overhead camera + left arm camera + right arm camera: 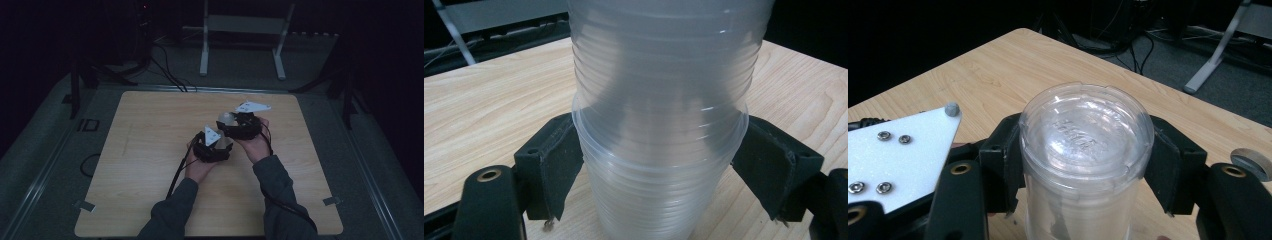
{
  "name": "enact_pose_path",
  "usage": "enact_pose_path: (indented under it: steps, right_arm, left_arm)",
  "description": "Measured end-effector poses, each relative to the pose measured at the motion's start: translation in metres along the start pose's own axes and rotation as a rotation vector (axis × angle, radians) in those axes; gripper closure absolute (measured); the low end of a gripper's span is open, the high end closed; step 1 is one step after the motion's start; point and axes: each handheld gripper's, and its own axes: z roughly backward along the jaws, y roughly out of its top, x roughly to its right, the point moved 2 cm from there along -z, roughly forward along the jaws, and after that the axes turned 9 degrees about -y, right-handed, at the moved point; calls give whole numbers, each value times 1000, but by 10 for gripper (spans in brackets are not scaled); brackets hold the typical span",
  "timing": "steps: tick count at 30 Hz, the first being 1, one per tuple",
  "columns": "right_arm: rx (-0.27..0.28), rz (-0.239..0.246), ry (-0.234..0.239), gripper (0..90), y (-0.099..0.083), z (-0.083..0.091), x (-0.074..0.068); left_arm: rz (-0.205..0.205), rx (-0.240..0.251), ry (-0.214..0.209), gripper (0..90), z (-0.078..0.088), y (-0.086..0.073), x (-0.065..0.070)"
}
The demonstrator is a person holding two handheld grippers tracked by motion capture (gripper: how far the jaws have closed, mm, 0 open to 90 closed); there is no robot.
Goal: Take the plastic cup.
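Both your grippers hold one cup stack (659,120) above the counter (150,150) — left gripper (659,165) clamped on the lower cups, right gripper (1087,165) clamped on the top cup's base end. Stack axis runs between them, so pull apart along it.

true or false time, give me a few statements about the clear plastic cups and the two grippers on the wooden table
1. The left gripper has its black jaws closed on the stack of clear ribbed plastic cups. True.
2. The right gripper stands open with nothing between its jaws. False: its jaws are shut on the flat closed end of the stack of clear ribbed plastic cups.
3. Both grippers meet near the middle of the light wooden table. True.
4. The cups are red and opaque. False: they are transparent, and the table's wood grain shows through them.
5. A person's hand holds the left gripper. True.
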Motion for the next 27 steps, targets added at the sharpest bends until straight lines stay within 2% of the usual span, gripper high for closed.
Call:
enact_pose_path:
  steps: [9, 27]
  right_arm:
    - [23, -7, 2, 389, 6, 4, 1]
    - [65, -4, 3, 390, 21, 16, 0]
  left_arm:
    - [-2, -12, 3, 214, -2, -2, 1]
    - [18, 7, -10, 208, 4, -1, -1]
